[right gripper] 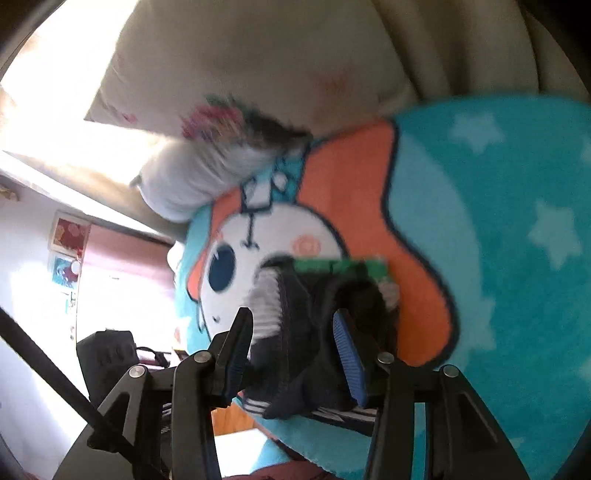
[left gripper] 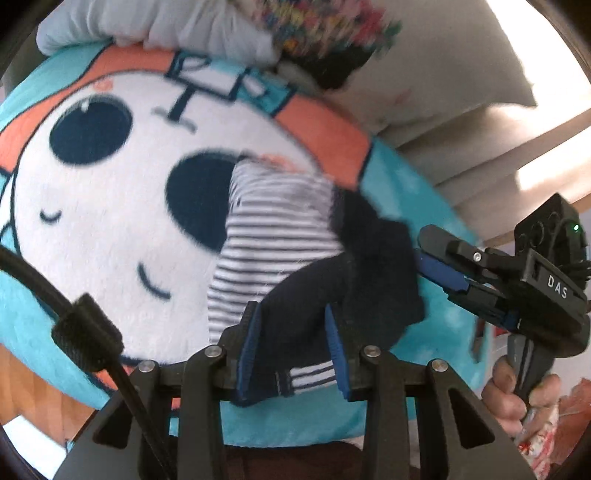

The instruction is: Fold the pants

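Left gripper (left gripper: 293,345): fingers spread, dark cloth of the small pants (left gripper: 317,266) lying between the blue pads (left gripper: 248,343). Whether the pads actually bear on the cloth cannot be told; the gap looks wider than the fabric bunch. A striped cuff or waistband edge shows low between the fingers.

Right gripper (right gripper: 301,354): fingers likewise parted, bunched dark fabric of the pants (right gripper: 317,332) filling the gap, one blue pad (right gripper: 349,358) against its right side. In the left wrist view this gripper (left gripper: 439,254) sits at the garment's right edge, jaws nearly together there; a firm pinch cannot be confirmed.

Pants: a child's pair, navy with white-and-dark striped panels, crumpled on the round cartoon-face plush rug (left gripper: 110,206). Judged light, limp, not slippery; will sag and bunch rather than hold a crease. Best taken at hem or waistband corners, where doubled cloth gives the pads something to bite.

Beyond: a grey pillow (left gripper: 155,29) and pale bedding (right gripper: 277,66).
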